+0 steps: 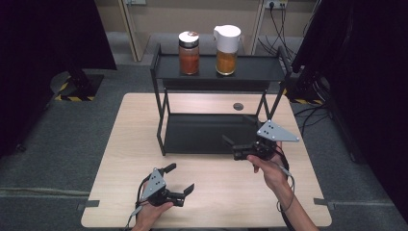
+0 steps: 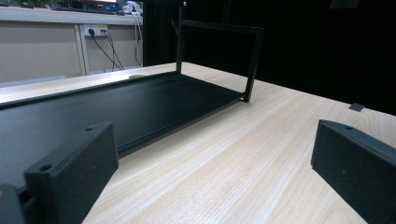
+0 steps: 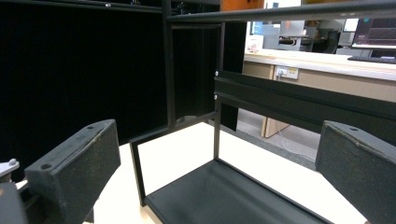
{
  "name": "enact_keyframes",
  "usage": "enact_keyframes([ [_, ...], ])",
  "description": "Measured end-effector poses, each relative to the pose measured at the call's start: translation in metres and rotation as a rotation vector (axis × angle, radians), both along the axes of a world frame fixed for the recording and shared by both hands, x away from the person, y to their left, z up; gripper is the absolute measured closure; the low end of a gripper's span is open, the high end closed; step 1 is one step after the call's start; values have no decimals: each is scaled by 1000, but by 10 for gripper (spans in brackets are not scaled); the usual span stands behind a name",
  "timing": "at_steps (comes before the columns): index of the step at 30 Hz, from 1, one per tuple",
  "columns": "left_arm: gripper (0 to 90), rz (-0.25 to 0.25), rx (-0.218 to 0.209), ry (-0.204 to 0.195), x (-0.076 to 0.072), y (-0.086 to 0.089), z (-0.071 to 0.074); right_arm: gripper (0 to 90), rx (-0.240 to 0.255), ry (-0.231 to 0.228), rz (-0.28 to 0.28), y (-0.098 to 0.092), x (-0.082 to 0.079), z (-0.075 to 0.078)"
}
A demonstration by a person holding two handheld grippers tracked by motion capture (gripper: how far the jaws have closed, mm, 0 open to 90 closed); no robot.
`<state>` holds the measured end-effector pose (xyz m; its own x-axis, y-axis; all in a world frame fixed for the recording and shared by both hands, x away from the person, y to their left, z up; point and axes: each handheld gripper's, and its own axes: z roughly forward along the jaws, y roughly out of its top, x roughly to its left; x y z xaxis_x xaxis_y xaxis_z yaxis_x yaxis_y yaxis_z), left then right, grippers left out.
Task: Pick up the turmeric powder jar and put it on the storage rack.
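A black two-tier rack (image 1: 161, 120) stands at the back middle of the wooden table (image 1: 120, 159). On its top shelf are a jar of red-orange contents with a metal lid (image 1: 188, 53) and a white-lidded jar of orange contents (image 1: 226, 50). My left gripper (image 1: 180, 178) is open near the table's front edge, holding nothing; its own view faces the rack's lower shelf (image 2: 116, 107) between my left gripper (image 2: 210, 163) jaws. My right gripper (image 1: 236, 130) is open and empty at the lower shelf's front right. In its own view, my right gripper (image 3: 215, 172) looks along the lower shelf (image 3: 224, 196).
A small dark round hole (image 1: 238, 106) sits in the table behind the rack. The rack's thin posts (image 3: 169, 70) and the top shelf's edge (image 3: 303, 100) stand close ahead of the right gripper. Bare wood (image 2: 243, 154) lies in front of the rack.
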<state>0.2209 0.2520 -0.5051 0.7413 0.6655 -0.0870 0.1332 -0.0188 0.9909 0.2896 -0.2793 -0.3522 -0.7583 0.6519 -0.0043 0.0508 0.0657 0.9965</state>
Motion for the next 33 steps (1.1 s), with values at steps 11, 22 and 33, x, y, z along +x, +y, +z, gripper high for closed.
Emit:
enact_keyframes([
  [11, 3, 0, 1, 0, 0, 0, 0, 4, -16, 10, 1, -2, -9, -17],
  [22, 3, 2, 0, -2, 0, 0, 0, 4, -50, 9, 4, 3, -19, -32],
  [33, 3, 3, -1, -1, 0, 0, 0, 4, -57, 27, 15, 4, -27, -49],
])
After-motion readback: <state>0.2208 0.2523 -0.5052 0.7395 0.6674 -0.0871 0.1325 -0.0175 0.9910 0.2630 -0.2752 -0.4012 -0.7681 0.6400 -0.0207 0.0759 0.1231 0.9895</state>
